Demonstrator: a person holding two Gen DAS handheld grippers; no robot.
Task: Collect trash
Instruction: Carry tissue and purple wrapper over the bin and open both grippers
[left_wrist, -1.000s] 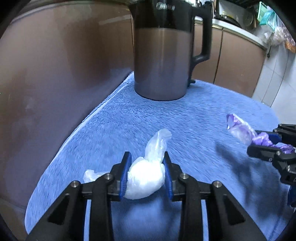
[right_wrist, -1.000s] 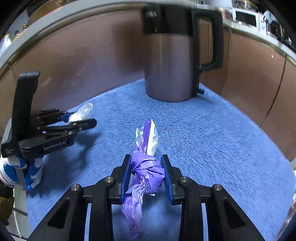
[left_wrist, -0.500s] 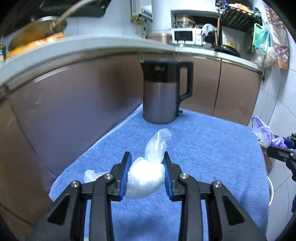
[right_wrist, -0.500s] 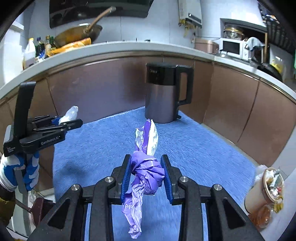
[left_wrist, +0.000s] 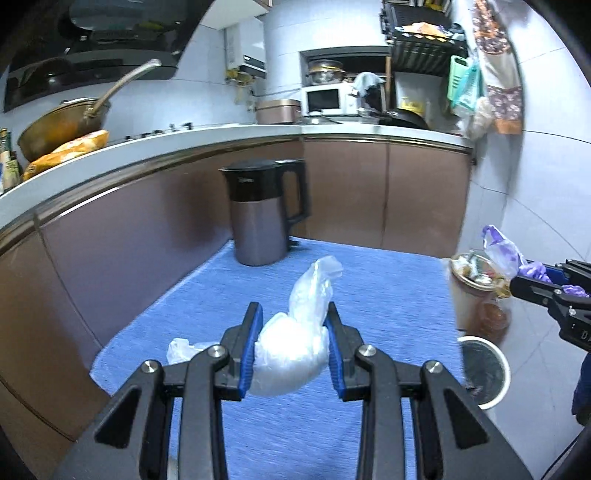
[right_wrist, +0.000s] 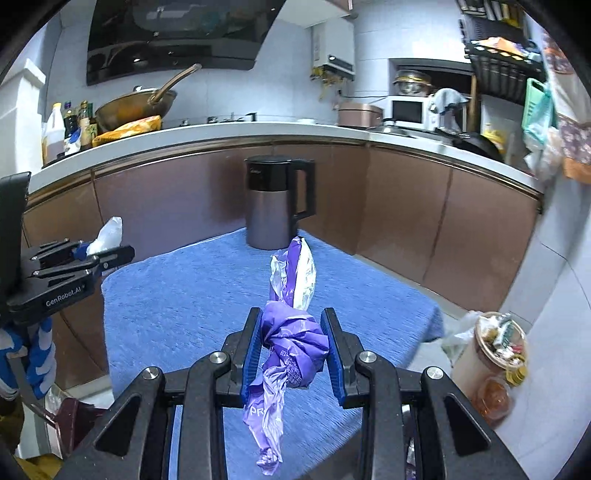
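My left gripper (left_wrist: 291, 347) is shut on a crumpled white plastic bag (left_wrist: 295, 343), held above the blue towel-covered table (left_wrist: 388, 291). My right gripper (right_wrist: 293, 350) is shut on a knotted purple plastic bag (right_wrist: 291, 339), whose tail hangs down below the pads. In the left wrist view the right gripper (left_wrist: 543, 282) shows at the right edge with the purple bag (left_wrist: 502, 251) over a tan bin full of trash (left_wrist: 471, 291). In the right wrist view the left gripper (right_wrist: 92, 254) shows at the left with the white bag (right_wrist: 109, 230); the bin (right_wrist: 495, 350) stands on the floor at lower right.
A dark electric kettle (left_wrist: 264, 214) stands at the far end of the table. Brown cabinets and a white counter (left_wrist: 221, 133) wrap around behind. A round white-rimmed container (left_wrist: 484, 365) and an orange-filled tub (left_wrist: 493, 315) sit on the floor by the bin.
Both grippers have pulled back and risen from the table, each keeping its bag. The kettle has shrunk into the distance, and the counter, the floor and the trash bin have come into view.
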